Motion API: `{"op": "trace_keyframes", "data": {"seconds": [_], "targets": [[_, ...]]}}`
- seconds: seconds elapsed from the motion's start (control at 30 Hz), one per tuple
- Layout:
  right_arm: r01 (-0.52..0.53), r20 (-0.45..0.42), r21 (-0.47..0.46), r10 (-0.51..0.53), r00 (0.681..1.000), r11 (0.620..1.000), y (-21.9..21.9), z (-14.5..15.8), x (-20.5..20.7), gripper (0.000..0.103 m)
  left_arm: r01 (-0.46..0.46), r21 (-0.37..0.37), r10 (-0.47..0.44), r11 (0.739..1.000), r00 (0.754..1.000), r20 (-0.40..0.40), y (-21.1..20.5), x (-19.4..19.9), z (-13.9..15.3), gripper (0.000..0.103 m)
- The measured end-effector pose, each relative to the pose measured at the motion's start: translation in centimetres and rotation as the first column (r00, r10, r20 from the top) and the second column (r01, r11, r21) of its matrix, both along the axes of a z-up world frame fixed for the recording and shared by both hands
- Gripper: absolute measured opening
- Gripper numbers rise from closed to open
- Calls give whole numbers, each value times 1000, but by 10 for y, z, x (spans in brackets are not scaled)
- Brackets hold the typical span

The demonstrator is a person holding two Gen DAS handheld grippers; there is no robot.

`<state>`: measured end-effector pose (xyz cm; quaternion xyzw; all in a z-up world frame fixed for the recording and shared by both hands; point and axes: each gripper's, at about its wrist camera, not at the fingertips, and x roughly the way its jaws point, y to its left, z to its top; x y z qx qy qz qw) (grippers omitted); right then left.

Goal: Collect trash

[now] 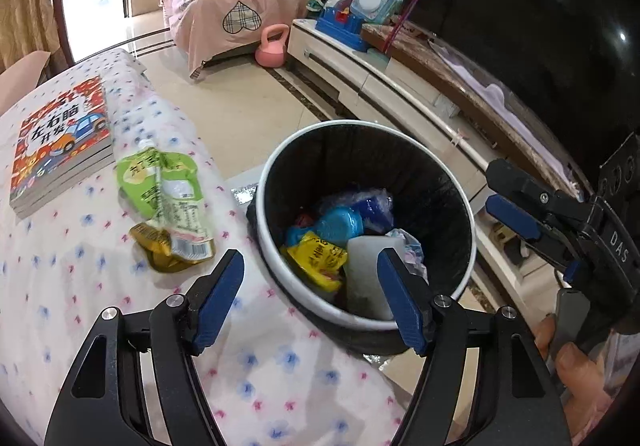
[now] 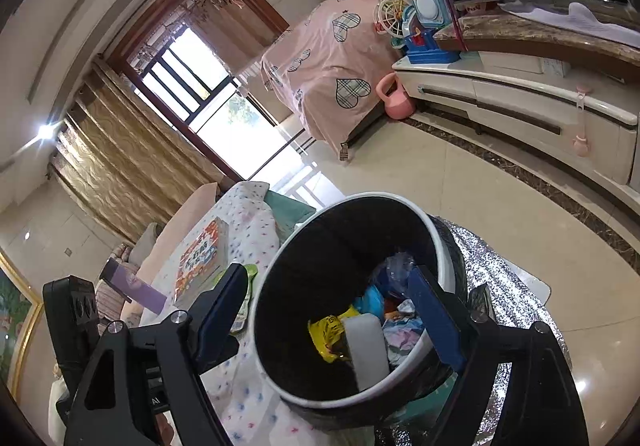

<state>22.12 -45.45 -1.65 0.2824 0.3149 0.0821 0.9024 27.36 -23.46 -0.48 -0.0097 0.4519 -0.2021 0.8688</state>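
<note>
I see the green snack pouch (image 1: 166, 188) lying flat on the floral cloth (image 1: 80, 266), overlapping a gold wrapper (image 1: 158, 252), beside the children's book (image 1: 60, 146). The black-lined trash bin (image 1: 460, 186) stands just beside the cloth edge, holding wrappers. My left gripper (image 1: 310, 298) and right gripper (image 2: 324, 310) both hang with fingers spread, empty

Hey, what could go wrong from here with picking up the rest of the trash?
The green pouch and gold wrapper overlap on the soft flowered cover, so the open left tool might pinch fabric or lift only one. The trash bin already looks fairly full, so flat wrappers could catch on its rim.
</note>
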Motion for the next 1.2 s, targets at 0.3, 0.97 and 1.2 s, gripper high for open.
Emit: {"op": "trace_keyframes", "data": {"seconds": [0.3, 0.97, 1.2], "targets": [[15, 50, -13, -14, 999, 1000, 27, 9, -40, 97, -69, -82, 69, 994, 998, -8, 51, -38, 1, 76], [51, 194, -332, 15, 981, 942, 137, 29, -150, 103, -176, -122, 198, 977, 957, 213, 144, -170, 18, 91], [154, 351, -408, -1, 936, 900, 153, 47, -187, 103, -239, -99, 259, 966, 884, 389, 160, -211, 34, 103]]}}
